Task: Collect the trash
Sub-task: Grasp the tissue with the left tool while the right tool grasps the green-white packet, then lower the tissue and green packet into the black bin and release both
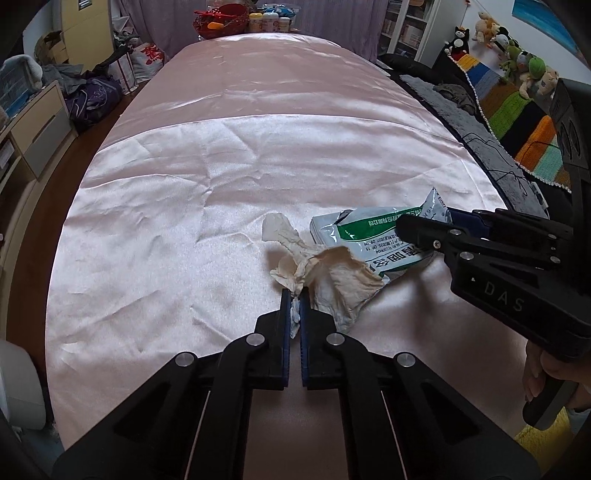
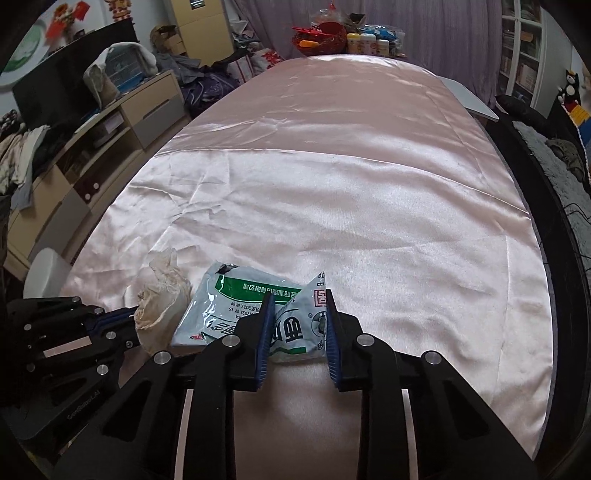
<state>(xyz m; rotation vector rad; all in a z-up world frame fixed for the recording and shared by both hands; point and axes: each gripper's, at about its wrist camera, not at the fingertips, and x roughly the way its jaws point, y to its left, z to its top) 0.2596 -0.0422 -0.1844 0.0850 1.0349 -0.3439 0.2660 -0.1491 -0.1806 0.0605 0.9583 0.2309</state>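
A crumpled beige tissue (image 1: pixel 325 269) lies on the pink satin cloth (image 1: pixel 258 155) near its front edge. My left gripper (image 1: pixel 294 295) is shut on the tissue's near end. Just right of it lies a silver and green plastic packet (image 1: pixel 373 229), partly under the tissue. In the right wrist view my right gripper (image 2: pixel 300 297) straddles the packet (image 2: pixel 236 302), its jaws touching the raised right end (image 2: pixel 299 325) on both sides. The tissue (image 2: pixel 159 302) sits left of the packet there, with the left gripper (image 2: pixel 122 321) at its near side.
The cloth covers a long table. At its far end stand a red basket (image 1: pixel 221 20) and several bottles (image 1: pixel 267 22). A low cabinet (image 2: pixel 110 125) runs along the left. A dark sofa with a striped blanket (image 1: pixel 517 122) is on the right.
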